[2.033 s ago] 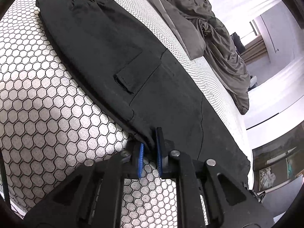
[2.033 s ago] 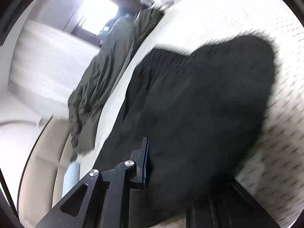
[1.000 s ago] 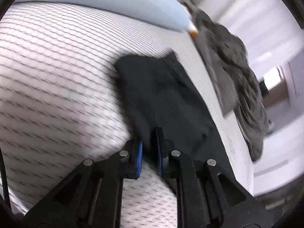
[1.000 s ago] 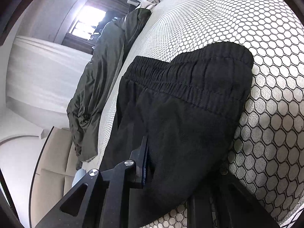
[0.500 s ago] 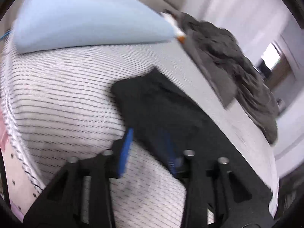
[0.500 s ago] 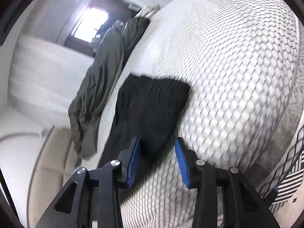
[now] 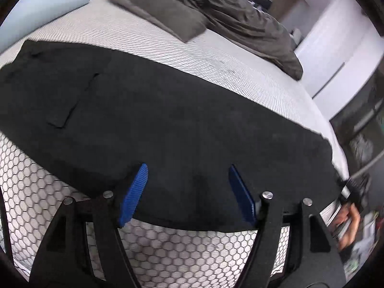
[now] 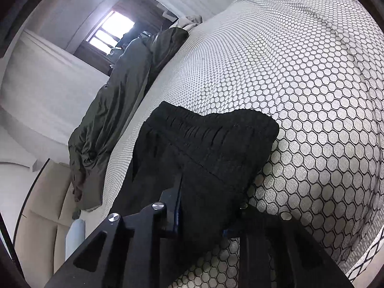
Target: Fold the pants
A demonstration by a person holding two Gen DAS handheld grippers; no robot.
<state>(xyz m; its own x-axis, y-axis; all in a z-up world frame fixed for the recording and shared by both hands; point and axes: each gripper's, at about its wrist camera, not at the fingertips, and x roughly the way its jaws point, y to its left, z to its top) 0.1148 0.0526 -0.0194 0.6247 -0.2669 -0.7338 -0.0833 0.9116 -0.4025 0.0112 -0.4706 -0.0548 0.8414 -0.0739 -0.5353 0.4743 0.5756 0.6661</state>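
Observation:
Black pants (image 7: 168,120) lie flat along the honeycomb-patterned mattress (image 7: 36,192), with a cargo pocket flap at the left. My left gripper (image 7: 187,187) is open, its blue pads spread over the near edge of the pants and holding nothing. In the right wrist view the elastic waistband of the pants (image 8: 211,139) lies in front of my right gripper (image 8: 204,216). The black cloth fills the wide gap between its fingers and hides the right one, so the jaws stand open around the cloth.
A dark grey blanket (image 7: 216,12) is bunched along the far side of the mattress; it also shows in the right wrist view (image 8: 115,110). A light blue pillow (image 7: 36,12) lies at the far left. The mattress edge (image 8: 360,252) is near right.
Both grippers, shut on the pants two seconds ago, have opened. The left one swung round and now faces the middle of the pants; the right one came back over the waistband.

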